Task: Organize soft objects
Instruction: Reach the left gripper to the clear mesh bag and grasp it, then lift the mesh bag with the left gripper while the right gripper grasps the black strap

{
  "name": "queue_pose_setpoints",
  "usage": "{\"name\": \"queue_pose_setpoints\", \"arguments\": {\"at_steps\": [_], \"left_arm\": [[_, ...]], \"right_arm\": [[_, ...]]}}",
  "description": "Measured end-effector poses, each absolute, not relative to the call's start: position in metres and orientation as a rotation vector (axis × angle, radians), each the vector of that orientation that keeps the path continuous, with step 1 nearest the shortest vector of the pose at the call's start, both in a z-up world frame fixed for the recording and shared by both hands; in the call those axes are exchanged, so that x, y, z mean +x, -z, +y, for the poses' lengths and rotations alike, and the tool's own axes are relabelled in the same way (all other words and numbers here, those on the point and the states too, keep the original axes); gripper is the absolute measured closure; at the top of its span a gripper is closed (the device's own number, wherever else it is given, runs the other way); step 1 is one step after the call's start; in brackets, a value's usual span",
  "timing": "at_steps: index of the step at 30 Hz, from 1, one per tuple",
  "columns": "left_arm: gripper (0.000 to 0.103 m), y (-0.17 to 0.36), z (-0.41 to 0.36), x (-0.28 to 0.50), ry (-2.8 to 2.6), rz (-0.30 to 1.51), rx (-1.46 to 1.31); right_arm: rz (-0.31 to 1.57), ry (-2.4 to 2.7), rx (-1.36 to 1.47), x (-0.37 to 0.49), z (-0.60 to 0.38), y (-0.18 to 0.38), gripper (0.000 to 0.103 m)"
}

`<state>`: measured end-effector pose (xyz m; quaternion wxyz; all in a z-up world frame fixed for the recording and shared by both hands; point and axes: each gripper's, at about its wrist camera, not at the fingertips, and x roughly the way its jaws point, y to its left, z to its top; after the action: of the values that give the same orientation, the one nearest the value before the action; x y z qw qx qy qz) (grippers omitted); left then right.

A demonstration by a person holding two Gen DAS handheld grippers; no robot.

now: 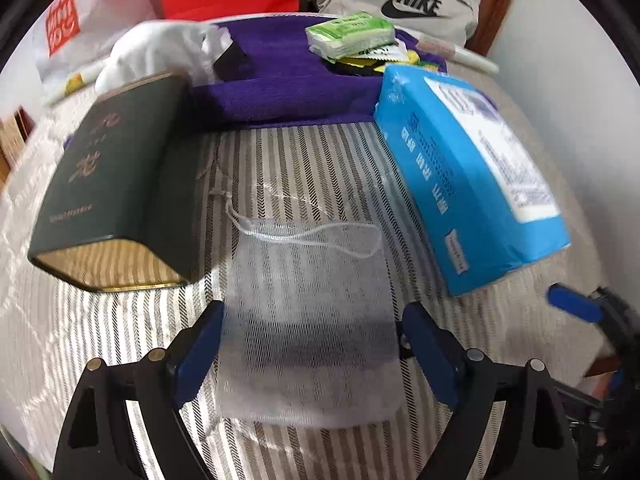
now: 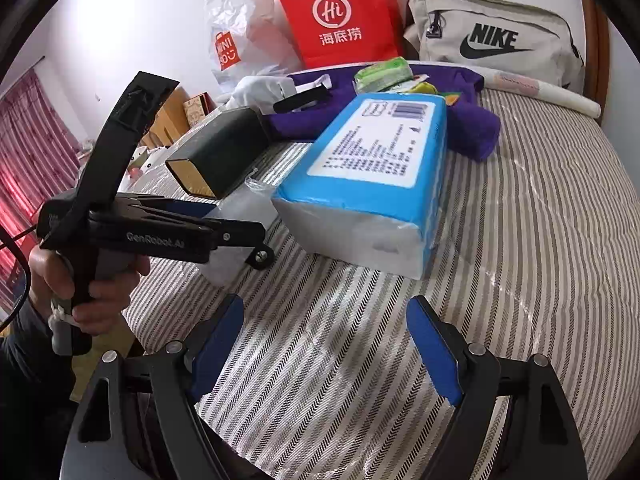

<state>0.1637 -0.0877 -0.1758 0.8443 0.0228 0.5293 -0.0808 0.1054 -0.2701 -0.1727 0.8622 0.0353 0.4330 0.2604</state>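
Note:
A white mesh drawstring bag (image 1: 308,332) lies flat on the striped bed cover (image 1: 320,168). My left gripper (image 1: 314,306) is open and points down over it, one blue finger at each side edge of the bag, apart from it. A blue tissue pack (image 1: 472,184) lies to the right of the bag and a dark green tin (image 1: 120,184) to its left. My right gripper (image 2: 326,300) is open over bare cover with nothing between its fingers, just in front of the blue tissue pack (image 2: 372,168). A hand (image 2: 100,292) holds the left gripper at the left of the right wrist view.
A purple towel (image 1: 288,72) lies behind, with a green tissue pack (image 1: 352,34) on it and a white cloth (image 1: 152,52) beside it. A red paper bag (image 2: 340,16), a plastic bag (image 2: 240,40) and a beige Nike bag (image 2: 492,40) line the wall.

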Motion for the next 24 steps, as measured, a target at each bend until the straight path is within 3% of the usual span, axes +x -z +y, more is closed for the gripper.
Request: {"name": "queue_pose_setpoints", "arguments": {"at_steps": [3,5,6,8,11,17,24], "left_arm": [[0.017,0.178,-0.093,0.162,0.131,1.090,0.074],[0.041,0.175,-0.092,0.160,0.123,1.068,0.083],[0.046,0.174,-0.089,0.159,0.131,1.061,0.077],[0.075,0.172,-0.086,0.161,0.135,1.061,0.065],[0.091,0.169,-0.070,0.158,0.166,1.071,0.032],[0.094,0.158,-0.043,0.136,0.198,1.050,0.051],[0.094,0.163,-0.002,0.122,0.176,1.060,-0.003]], "right_arm": [[0.911,-0.547,0.084,0.102,-0.272,0.174,0.020],[0.913,-0.542,0.085,0.101,-0.272,0.174,0.020],[0.913,-0.540,0.087,0.100,-0.272,0.174,0.020],[0.913,-0.542,0.093,0.099,-0.269,0.172,0.020],[0.903,-0.544,0.081,0.097,-0.261,0.169,0.020],[0.865,-0.563,0.051,0.101,-0.236,0.164,0.021],[0.853,-0.580,-0.074,0.106,-0.188,0.171,0.033]]}}
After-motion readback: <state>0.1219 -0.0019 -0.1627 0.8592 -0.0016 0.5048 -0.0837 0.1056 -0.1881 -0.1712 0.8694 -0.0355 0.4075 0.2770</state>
